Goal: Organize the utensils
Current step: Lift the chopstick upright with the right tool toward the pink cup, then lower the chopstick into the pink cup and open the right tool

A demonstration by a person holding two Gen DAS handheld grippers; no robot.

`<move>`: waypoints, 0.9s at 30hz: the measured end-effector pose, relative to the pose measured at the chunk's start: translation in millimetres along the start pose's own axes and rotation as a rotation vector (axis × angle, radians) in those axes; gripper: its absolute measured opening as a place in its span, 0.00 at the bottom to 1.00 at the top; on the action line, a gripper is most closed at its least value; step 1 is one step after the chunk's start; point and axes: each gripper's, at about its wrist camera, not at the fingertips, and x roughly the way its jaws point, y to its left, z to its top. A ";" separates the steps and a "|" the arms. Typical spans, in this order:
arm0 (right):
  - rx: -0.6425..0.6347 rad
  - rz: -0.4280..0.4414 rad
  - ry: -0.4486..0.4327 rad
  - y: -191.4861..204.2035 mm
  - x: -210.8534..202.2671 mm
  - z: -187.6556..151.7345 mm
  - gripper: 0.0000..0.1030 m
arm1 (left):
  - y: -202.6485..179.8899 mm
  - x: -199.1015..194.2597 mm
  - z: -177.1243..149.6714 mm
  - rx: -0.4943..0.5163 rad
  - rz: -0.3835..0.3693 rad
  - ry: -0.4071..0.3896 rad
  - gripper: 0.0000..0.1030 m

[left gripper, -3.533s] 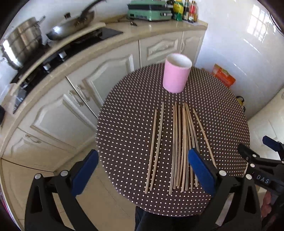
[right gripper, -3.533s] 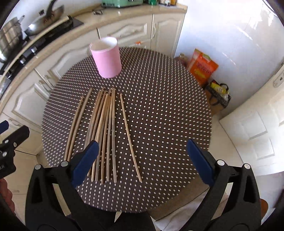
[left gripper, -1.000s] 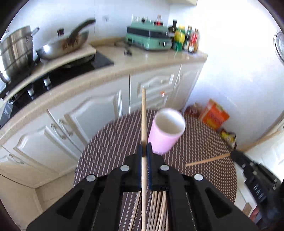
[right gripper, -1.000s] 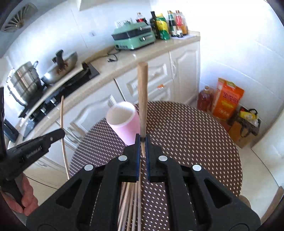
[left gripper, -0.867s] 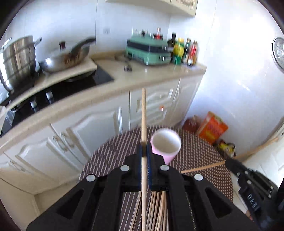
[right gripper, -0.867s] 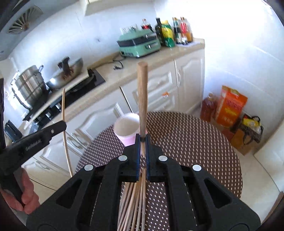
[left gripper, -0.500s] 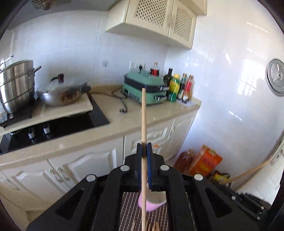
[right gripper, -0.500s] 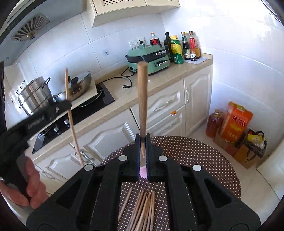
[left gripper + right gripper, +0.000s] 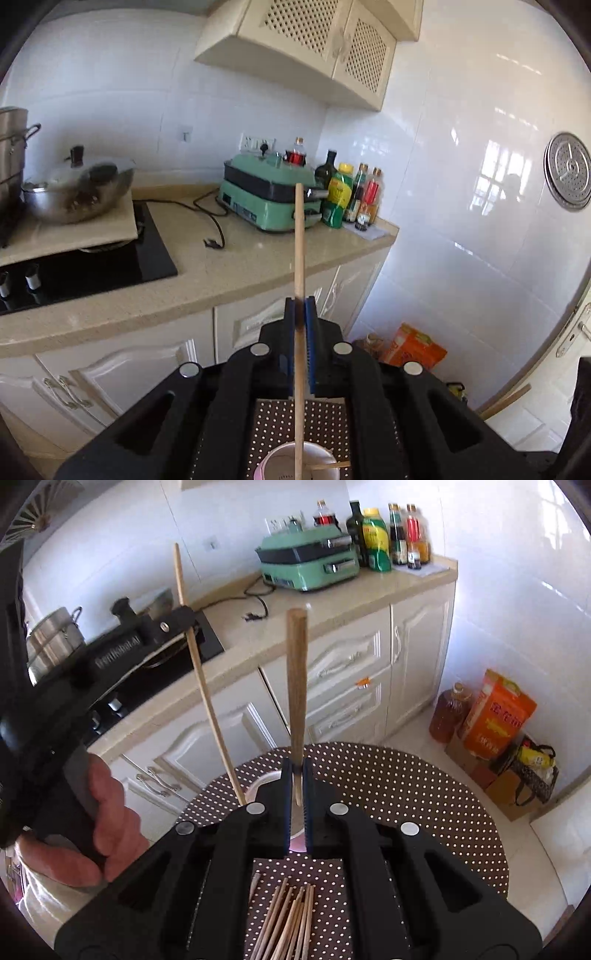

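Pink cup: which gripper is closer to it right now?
Left, probably: the left gripper hangs right above the pink cup; the right gripper is off beside it.

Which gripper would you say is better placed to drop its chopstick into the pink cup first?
Probably the left gripper: its chopstick already hangs over the pink cup. The right gripper appears further back from it.

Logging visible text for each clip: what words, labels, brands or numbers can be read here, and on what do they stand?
"...Robot.AI": white lettering on the side of the left tongs; the first letters are too blurred to tell.
Orange bag: red print, too blurred to read.
Sauce bottles: labels too small to read.
Nothing else legible in either view.
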 end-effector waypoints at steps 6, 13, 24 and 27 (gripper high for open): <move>0.019 0.027 0.063 -8.4 34.6 -10.0 0.05 | 9.2 29.2 -38.6 0.009 -0.002 0.072 0.05; 0.043 0.053 0.116 -8.0 63.5 -25.5 0.05 | 29.1 43.1 -74.0 -0.014 0.001 0.132 0.05; 0.107 0.066 0.139 -20.8 76.9 -27.0 0.07 | 27.9 32.8 -98.8 0.074 0.047 0.159 0.10; 0.132 0.046 0.155 -24.8 79.4 -29.9 0.09 | 30.8 30.4 -102.9 0.080 0.052 0.186 0.21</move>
